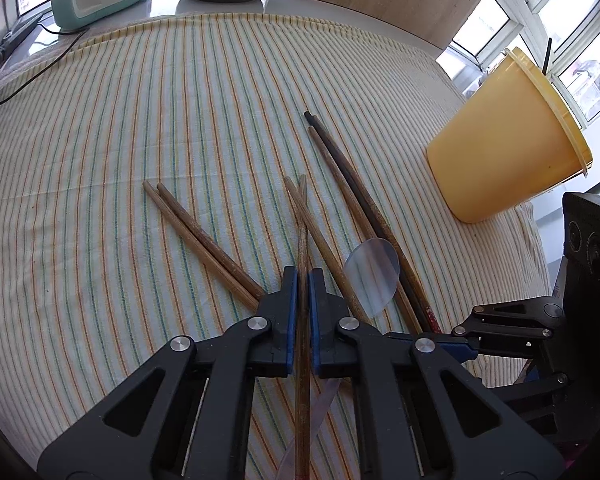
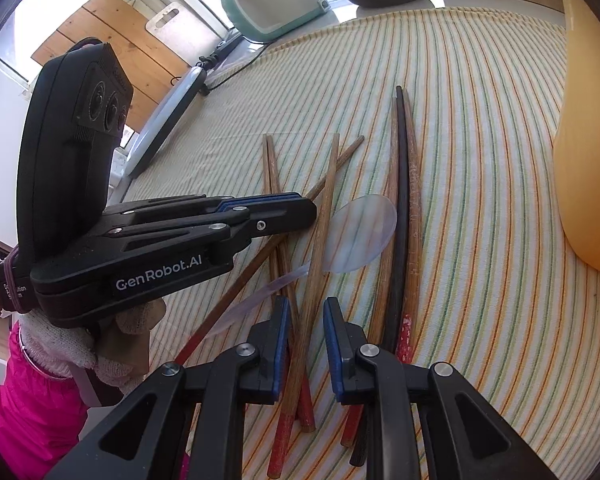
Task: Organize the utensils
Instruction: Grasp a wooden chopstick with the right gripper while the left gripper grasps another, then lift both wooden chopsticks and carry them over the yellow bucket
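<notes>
The left gripper (image 1: 303, 280), at lower centre of its view, is pinching one brown wooden chopstick (image 1: 302, 232) between nearly closed blue pads. The right gripper (image 2: 305, 312) is hovering with jaws parted around another red-tipped wooden chopstick (image 2: 320, 232), not clamping it. The remaining wooden chopsticks (image 1: 204, 236) and a translucent plastic spoon (image 1: 371, 276) are lying on the striped tablecloth (image 1: 140, 120). The yellow plastic cup (image 1: 508, 140) is standing at the right of the frame.
</notes>
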Demonstrator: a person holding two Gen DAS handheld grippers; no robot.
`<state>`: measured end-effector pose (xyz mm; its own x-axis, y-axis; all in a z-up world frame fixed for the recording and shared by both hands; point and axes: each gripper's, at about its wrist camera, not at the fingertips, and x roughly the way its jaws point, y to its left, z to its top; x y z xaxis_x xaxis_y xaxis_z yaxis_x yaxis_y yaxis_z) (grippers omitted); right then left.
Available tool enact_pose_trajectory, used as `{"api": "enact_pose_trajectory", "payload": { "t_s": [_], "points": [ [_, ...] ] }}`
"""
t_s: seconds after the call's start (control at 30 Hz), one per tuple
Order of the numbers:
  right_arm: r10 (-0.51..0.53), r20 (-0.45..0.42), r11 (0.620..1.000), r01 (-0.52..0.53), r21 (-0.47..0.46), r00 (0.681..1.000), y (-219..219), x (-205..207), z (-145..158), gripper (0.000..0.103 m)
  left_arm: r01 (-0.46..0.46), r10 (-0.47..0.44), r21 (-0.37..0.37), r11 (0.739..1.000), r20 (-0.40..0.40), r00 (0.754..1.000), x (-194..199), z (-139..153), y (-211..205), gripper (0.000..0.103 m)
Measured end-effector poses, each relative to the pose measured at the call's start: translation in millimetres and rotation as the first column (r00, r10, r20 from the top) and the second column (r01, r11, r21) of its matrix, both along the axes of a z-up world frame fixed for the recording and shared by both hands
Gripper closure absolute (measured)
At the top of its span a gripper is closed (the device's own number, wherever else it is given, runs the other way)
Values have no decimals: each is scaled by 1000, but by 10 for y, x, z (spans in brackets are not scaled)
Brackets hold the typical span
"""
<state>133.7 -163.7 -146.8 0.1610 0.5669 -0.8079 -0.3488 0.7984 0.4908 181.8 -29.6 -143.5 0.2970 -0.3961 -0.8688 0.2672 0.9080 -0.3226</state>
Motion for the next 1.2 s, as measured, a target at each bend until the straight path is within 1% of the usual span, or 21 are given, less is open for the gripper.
{"api": "enact_pose_trajectory", "payload": {
  "t_s": [0.03, 0.07, 0.2, 0.43, 0.73, 0.93, 1.2],
  "points": [
    [-1, 1, 1000, 1, -11, 1000, 12, 9, 4, 94, 0, 0, 0, 1000, 0, 1000, -7, -1, -5, 99],
    [-1, 1, 1000, 1, -25, 1000, 24, 18, 2, 96, -2, 2, -2, 1000, -1, 1000, -16, -2, -3, 99],
    [-2, -12, 1000, 2, -18, 1000, 44, 43, 19, 98, -18, 18, -19, 1000, 3, 1000, -60, 16, 72, 100],
    [-17, 16, 1000, 17, 9, 1000, -30, -24, 145, 98, -53, 55, -60, 997, 24, 998, -143, 133, 242, 100],
    [-58, 51, 998, 56, 42, 997, -282, -176, 314, 98, -81, 89, -108, 991, 73, 993, -256, 379, 379, 100],
    [-86, 135, 995, 79, 61, 987, -383, -275, 587, 98, -77, 99, -147, 986, 148, 984, -379, 717, 424, 100],
    [-146, 248, 987, 123, 103, 958, -584, -371, 977, 98, -44, 91, -186, 982, 252, 964, -480, 1191, 388, 100]
  ]
}}
